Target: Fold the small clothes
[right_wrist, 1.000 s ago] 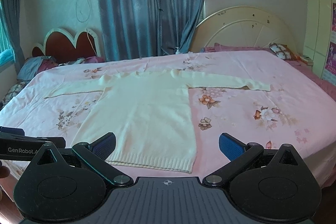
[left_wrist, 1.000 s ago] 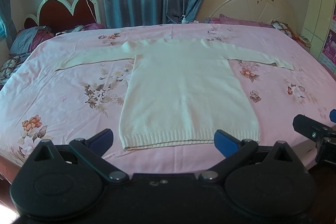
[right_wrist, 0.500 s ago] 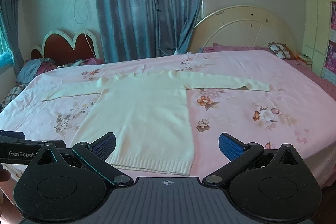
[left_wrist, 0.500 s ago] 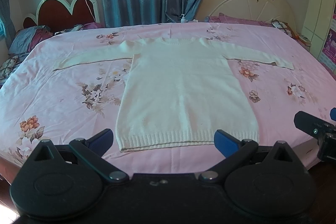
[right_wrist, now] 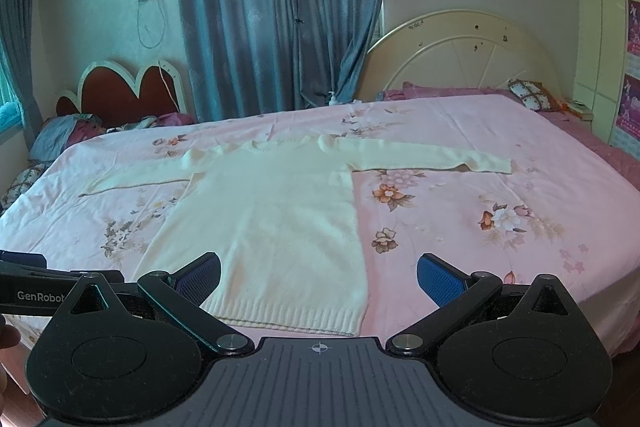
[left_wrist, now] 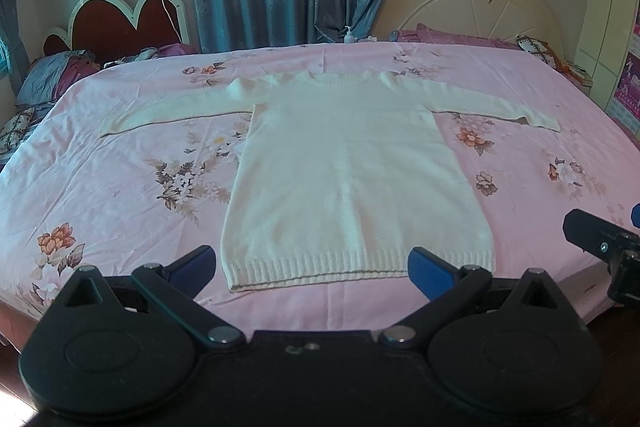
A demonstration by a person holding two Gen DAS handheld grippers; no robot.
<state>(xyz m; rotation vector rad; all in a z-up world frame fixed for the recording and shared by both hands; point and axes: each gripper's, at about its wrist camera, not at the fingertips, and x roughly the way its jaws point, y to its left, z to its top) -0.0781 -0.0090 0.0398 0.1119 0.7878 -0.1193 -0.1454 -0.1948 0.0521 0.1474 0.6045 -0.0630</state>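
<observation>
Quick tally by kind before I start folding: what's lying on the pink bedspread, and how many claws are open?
Cream knit sweater: 1
Open claws: 2, left claw and right claw
Total: 3

Bare sheet (left_wrist: 120, 187) flanks sweater (left_wrist: 352, 179); nothing blocks.

Both tools are matte black plastic. The left hand-held gripper (left_wrist: 312, 267) carries two round discs, silver pivot screws and blue pads (left_wrist: 426, 271) on its fingers. The right hand-held gripper (right_wrist: 319, 277) adds a ribbed grey centre plate with a crosshair mark; white "GenRobot" lettering shows beside its left disc.
</observation>
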